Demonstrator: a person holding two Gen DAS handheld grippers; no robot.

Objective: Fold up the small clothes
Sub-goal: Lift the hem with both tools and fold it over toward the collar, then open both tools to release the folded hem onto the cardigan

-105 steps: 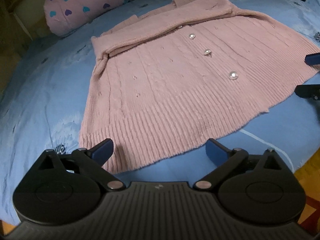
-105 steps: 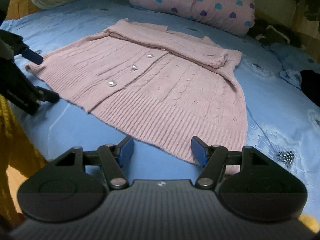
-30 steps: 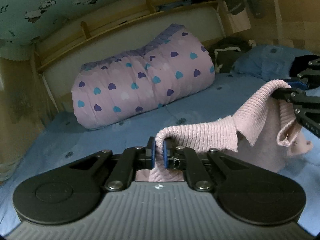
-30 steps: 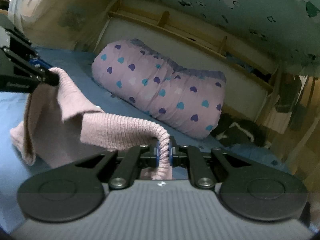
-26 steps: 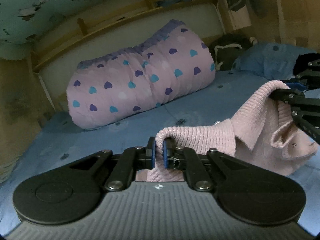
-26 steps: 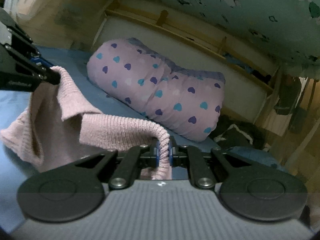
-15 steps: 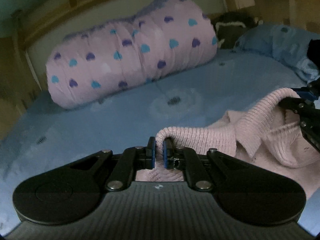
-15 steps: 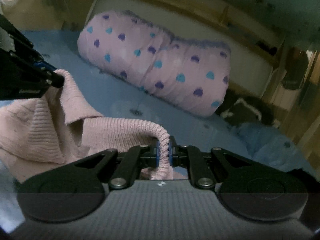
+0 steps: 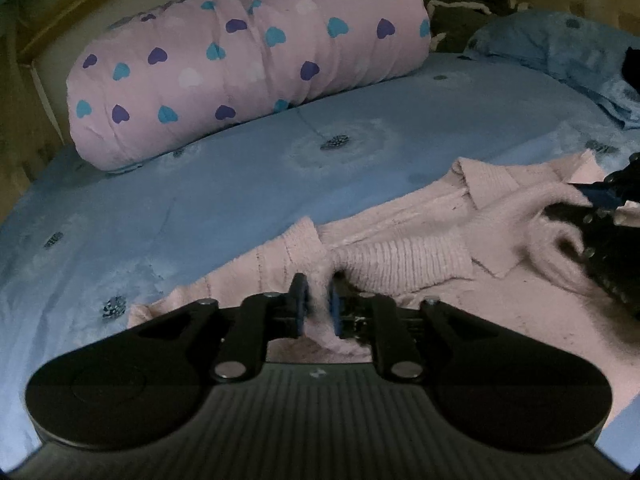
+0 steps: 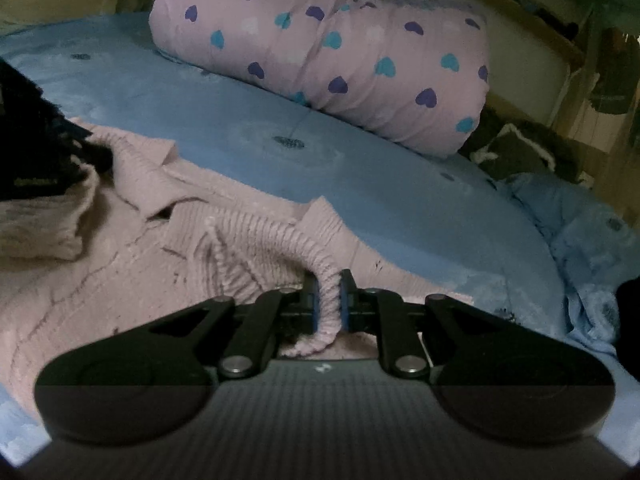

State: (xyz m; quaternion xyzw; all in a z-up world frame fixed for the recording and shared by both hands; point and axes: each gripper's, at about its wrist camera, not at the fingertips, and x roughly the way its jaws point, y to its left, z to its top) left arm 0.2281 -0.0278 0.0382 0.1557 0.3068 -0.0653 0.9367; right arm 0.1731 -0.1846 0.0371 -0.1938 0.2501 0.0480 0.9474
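- The soft pink knitted cardigan is laid low on the blue bed sheet.
- A ribbed edge is pinched tight by the left gripper.
- Another ribbed edge is pinched tight by the right gripper.
- A pink rolled quilt with hearts is seen behind.

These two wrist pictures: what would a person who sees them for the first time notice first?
Probably the pink knitted cardigan, lying bunched on the blue bed sheet, with its ribbed hem pinched in both the left gripper and the right gripper. Next comes the big pink heart-patterned bolster, lying across the far side of the bed.
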